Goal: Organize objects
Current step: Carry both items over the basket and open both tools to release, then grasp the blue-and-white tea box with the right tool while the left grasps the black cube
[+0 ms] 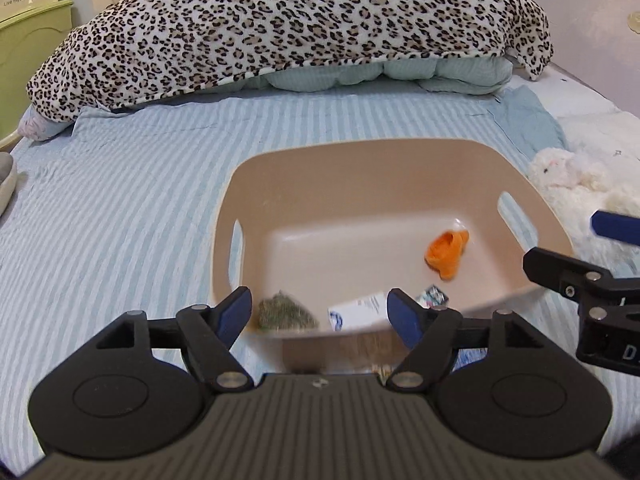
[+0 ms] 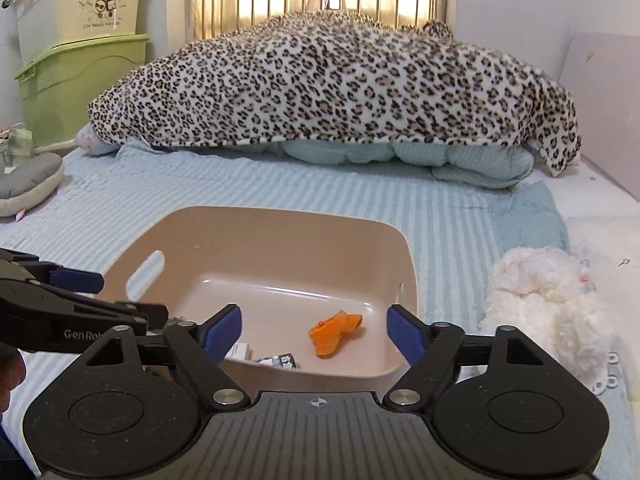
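A beige plastic basin [image 1: 360, 160] [image 2: 256, 224] with handle slots sits on the striped bed. Inside lie an orange sock [image 1: 446, 254] [image 2: 336, 332], a white box [image 1: 356, 314] [image 2: 240, 351], a greenish fuzzy lump [image 1: 286, 312] and a small dark printed packet [image 1: 434, 296] [image 2: 280, 360]. My left gripper [image 1: 320, 314] is open and empty over the basin's near rim. My right gripper [image 2: 314, 334] is open and empty over the basin's near right part. Each gripper shows in the other's view: the right one at the right edge [image 1: 592, 256], the left one at the left edge [image 2: 112, 300].
A white plush toy [image 1: 568, 172] [image 2: 548, 292] lies right of the basin. A leopard-print blanket [image 1: 300, 20] [image 2: 332, 84] covers bedding at the back. A grey cushion [image 2: 28, 184] lies at the left edge. Green storage bins [image 2: 80, 64] stand beyond the bed.
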Demonstrator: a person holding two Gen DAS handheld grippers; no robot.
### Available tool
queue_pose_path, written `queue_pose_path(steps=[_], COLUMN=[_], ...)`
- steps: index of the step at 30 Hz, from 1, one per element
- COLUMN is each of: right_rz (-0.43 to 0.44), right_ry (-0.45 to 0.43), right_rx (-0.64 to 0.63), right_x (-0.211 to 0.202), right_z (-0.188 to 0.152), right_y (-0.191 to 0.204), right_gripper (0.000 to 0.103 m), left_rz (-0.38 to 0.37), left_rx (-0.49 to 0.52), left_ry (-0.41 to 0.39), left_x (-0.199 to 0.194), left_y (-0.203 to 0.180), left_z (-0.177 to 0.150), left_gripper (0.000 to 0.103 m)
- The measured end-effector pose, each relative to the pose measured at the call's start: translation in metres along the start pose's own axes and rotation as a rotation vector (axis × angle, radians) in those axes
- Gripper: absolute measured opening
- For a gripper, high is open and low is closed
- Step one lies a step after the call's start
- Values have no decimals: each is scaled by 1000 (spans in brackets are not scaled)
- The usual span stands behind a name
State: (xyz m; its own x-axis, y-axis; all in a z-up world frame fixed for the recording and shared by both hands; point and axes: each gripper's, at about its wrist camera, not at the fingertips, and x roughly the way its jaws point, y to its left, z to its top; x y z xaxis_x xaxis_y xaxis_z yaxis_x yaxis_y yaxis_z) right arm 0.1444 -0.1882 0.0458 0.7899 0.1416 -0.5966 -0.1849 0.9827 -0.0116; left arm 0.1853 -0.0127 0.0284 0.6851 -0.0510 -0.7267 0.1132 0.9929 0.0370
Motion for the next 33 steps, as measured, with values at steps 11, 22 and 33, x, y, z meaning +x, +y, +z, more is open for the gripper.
queue_pose_path(steps=[11, 22, 33], right_rz=[4, 8, 12], right_ry=[51, 153, 246], right_rx=[-16, 10, 28], right_x=[-32, -8, 31], right_z=[-35, -76, -97], right_y=[19, 31, 30], right_gripper=[93, 93, 93], left_rz=[-14, -13, 18], left_rx=[-51, -50, -38], left_ry=[33, 127, 183], left_x=[-24, 3, 42], left_y=[14, 17, 16], left_z=[-52, -87, -101], left_gripper=[78, 78, 78])
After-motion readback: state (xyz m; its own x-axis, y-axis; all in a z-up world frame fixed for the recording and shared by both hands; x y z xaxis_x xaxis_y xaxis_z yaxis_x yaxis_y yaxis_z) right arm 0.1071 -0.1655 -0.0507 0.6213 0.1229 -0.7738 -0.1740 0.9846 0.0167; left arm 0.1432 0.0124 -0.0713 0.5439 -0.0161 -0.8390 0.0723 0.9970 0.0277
